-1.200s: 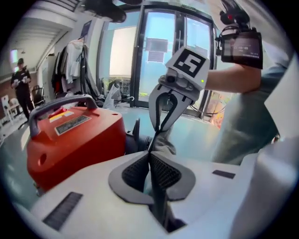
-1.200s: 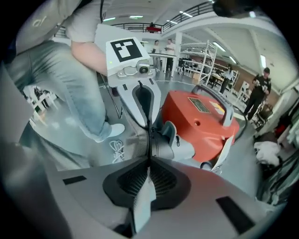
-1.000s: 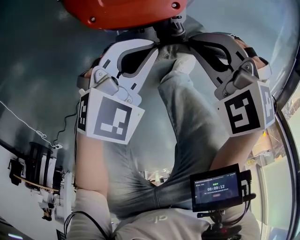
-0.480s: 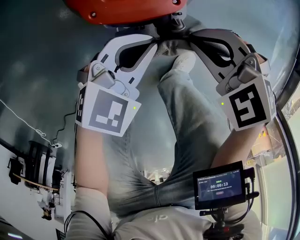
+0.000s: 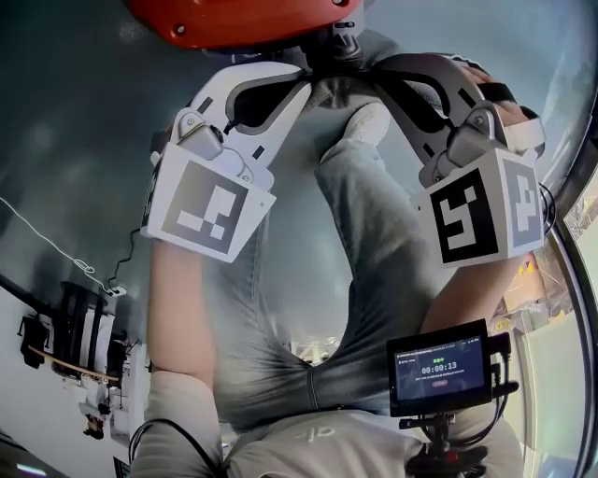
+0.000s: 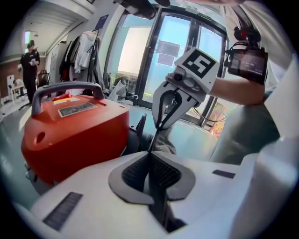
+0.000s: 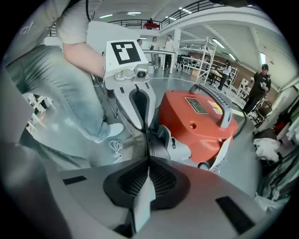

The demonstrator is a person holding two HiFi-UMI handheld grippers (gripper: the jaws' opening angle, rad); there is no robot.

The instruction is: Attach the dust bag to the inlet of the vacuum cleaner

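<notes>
The red vacuum cleaner (image 5: 252, 19) stands on the floor, with a black handle on top (image 6: 70, 86) and its orange-red body (image 7: 201, 121) just behind both gripper tips. A grey fabric dust bag (image 7: 126, 142) with a white logo hangs between the grippers, close to the vacuum's front. My left gripper (image 6: 150, 156) is shut, pinching a thin edge of the bag. My right gripper (image 7: 148, 161) is shut on the same edge. The two sets of tips nearly meet: the left gripper (image 5: 306, 86) and the right gripper (image 5: 369, 75). The inlet itself is hidden behind the bag and jaws.
The person's jeans leg (image 5: 392, 243) and white shoe (image 5: 369, 121) stand right beside the vacuum. A small screen (image 5: 439, 369) sits low in the head view. A white cable (image 5: 56, 247) runs over the floor at left. Glass doors (image 6: 163, 51), shelves (image 7: 201, 51) and people stand far off.
Both marker cubes have tilted and shifted slightly, the right one to the left. The tips stay together at the vacuum's front and both grips hold.
</notes>
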